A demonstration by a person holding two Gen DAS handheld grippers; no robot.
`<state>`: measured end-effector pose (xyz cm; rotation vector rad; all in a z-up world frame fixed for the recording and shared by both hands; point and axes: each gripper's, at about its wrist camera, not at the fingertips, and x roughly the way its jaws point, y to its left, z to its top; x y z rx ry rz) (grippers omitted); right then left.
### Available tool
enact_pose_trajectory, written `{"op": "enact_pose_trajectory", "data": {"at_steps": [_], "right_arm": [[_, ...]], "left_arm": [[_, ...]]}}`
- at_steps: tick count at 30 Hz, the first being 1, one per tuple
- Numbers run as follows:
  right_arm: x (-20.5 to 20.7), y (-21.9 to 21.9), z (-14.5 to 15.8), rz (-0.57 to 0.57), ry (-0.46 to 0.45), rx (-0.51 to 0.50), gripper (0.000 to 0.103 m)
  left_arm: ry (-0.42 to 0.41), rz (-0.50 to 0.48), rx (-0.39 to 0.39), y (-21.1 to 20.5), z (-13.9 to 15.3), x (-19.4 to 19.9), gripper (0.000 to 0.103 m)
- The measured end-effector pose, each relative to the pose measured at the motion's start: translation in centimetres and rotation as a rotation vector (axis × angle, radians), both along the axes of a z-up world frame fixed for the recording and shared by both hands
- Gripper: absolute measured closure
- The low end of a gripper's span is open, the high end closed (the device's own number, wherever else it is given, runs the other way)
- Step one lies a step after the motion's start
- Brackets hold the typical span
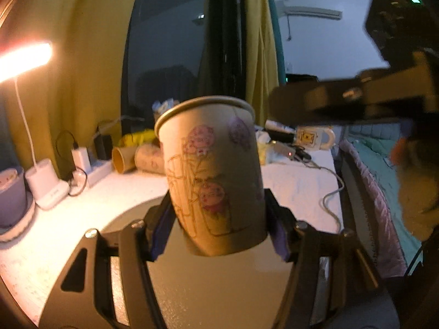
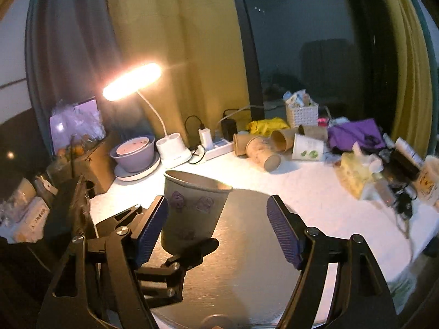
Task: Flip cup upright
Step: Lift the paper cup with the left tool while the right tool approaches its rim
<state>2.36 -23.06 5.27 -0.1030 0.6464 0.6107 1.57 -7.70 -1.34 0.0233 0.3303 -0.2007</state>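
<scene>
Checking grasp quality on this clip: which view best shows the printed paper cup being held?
The left wrist view: the flower-printed paper cup fills the centre, rim up, clamped between the left gripper. The right wrist view shows it smaller, side-on, beside the open right gripper.

no legible text, box (image 2: 28, 220) print at left blurred, cup (image 1: 212, 181) pictures only

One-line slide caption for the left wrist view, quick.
Left tongs grip a flower-printed paper cup near its base, rim up, above the round grey tray.
</scene>
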Motion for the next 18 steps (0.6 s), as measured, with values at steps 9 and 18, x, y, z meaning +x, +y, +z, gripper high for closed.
{"op": "enact_pose_trajectory", "data": {"at_steps": [9, 18], "right_arm": [[1.8, 0.3, -1.3, 0.087, 0.185, 0.128, 0.026], [2.4, 0.5, -1.5, 0.104, 0.212, 0.123, 0.033]], "left_arm": [[-0.064, -0.044, 0.068, -1.8, 0.3, -1.7, 0.041], [-0.107, -0.083, 0.131, -3.5, 0.2, -2.8, 0.041]]}}
